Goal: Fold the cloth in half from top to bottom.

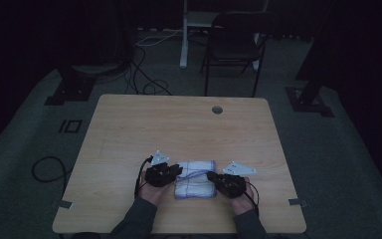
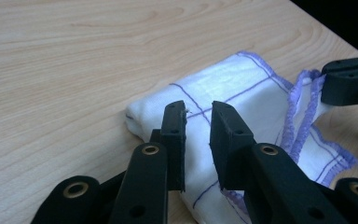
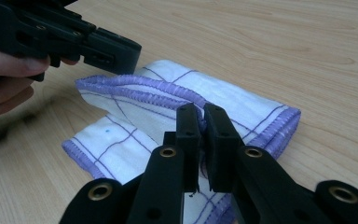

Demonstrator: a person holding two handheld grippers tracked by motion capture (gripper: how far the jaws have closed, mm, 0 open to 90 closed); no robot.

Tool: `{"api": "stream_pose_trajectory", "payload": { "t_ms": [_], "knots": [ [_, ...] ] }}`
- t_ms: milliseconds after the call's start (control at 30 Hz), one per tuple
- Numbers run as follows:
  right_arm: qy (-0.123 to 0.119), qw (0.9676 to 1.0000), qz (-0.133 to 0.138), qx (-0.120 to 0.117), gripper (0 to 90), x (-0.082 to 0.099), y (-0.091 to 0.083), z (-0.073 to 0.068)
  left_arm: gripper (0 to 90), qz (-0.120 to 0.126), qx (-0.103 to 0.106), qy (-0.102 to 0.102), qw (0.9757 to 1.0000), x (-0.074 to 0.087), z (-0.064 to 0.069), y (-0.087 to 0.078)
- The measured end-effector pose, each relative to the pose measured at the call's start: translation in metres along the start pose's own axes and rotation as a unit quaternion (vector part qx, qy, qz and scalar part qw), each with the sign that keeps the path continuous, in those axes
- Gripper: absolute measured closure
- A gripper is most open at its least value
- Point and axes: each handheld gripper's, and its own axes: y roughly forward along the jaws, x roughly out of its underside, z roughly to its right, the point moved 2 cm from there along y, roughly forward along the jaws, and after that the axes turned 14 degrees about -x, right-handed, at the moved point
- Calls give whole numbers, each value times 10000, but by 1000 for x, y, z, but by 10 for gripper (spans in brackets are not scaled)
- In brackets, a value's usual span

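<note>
I see a folded white cotton cloth with purple checks and purple stitched edges (image 1: 195,178) lying on the pale wooden tabletop (image 1: 179,129), near its front edge, between my two hands. My left tongs (image 2: 197,122) stand released, a clear gap between their black pads, poised over the cloth's folded end. My right tongs (image 3: 201,122) are clenched on the cloth's hemmed top layer, lifting its edge slightly off the fold beneath.
</note>
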Motion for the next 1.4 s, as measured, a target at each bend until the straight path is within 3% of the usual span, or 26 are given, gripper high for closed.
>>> {"api": "stream_pose_trajectory", "payload": {
  "t_ms": [300,400,433,500,967,1233,1267,1400],
  "knots": [
    [-12,10000,-16,-42,845,2,-2,-2,760,-94,70,153,9998,8,9,1],
    [-1,10000,-5,-69,810,1,-3,-2,759,-133,68,204,9997,12,13,1],
    [32,10000,31,-87,741,1,-5,-1,759,-159,53,256,9995,15,14,1],
    [51,9999,97,-91,715,0,-8,1,759,-182,43,275,9994,19,14,-1],
    [340,9985,354,243,631,2,-26,19,733,-101,-148,429,9989,45,19,-26],
    [407,9977,380,394,624,4,-32,28,721,-59,-211,401,9990,50,12,-35],
    [417,9976,352,425,619,4,-32,29,720,41,-333,493,9982,47,9,-37],
    [415,9970,181,626,607,8,-32,36,719,156,-584,492,9970,39,-5,-37]
  ]
}}
